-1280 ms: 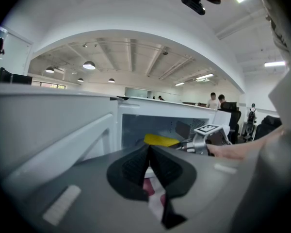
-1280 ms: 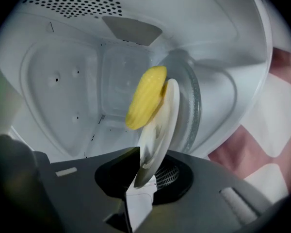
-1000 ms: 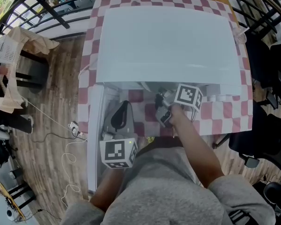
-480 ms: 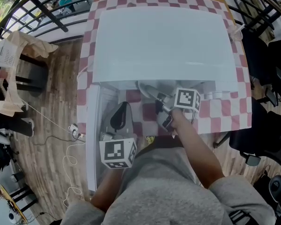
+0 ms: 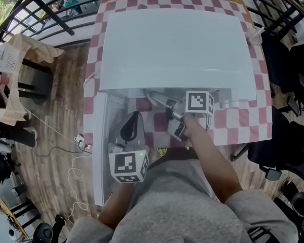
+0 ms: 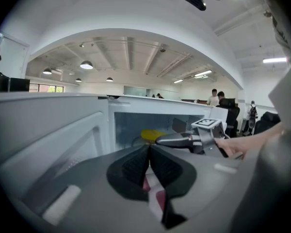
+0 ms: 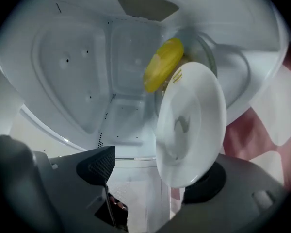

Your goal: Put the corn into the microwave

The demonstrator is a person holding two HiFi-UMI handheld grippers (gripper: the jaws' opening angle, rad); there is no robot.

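**One corn cob (image 7: 163, 64) inside the microwave (image 5: 177, 44), right gripper (image 7: 150, 174) letting go**

In the right gripper view the corn cob lies deep in the white cavity, at 11 o'clock of a white plate (image 7: 191, 125). Whether it rests on the rim or just behind it cannot be told. The right gripper's jaws are opening and stand wide. The plate is between them, its lower rim just beside the jaw at 5 o'clock, while the jaw at 7 o'clock is well apart from it.

In the head view the microwave stands on a red-and-white checked tablecloth (image 5: 243, 125), its door (image 5: 102, 151) swung out toward 7 o'clock. The right gripper reaches into the mouth at the picture's middle, its marker cube (image 5: 199, 101) just outside. The person's forearm (image 5: 213, 161) trails toward 5 o'clock.

The left gripper (image 5: 130, 128) hovers at 7 o'clock of the mouth, beside the door's inner face. It is clenched on nothing: in its own view the two black pads (image 6: 136, 166) meet. From there the corn cob shows yellow at 12 o'clock above the jaws, inside the cavity, with the right gripper coming in from 3 o'clock.
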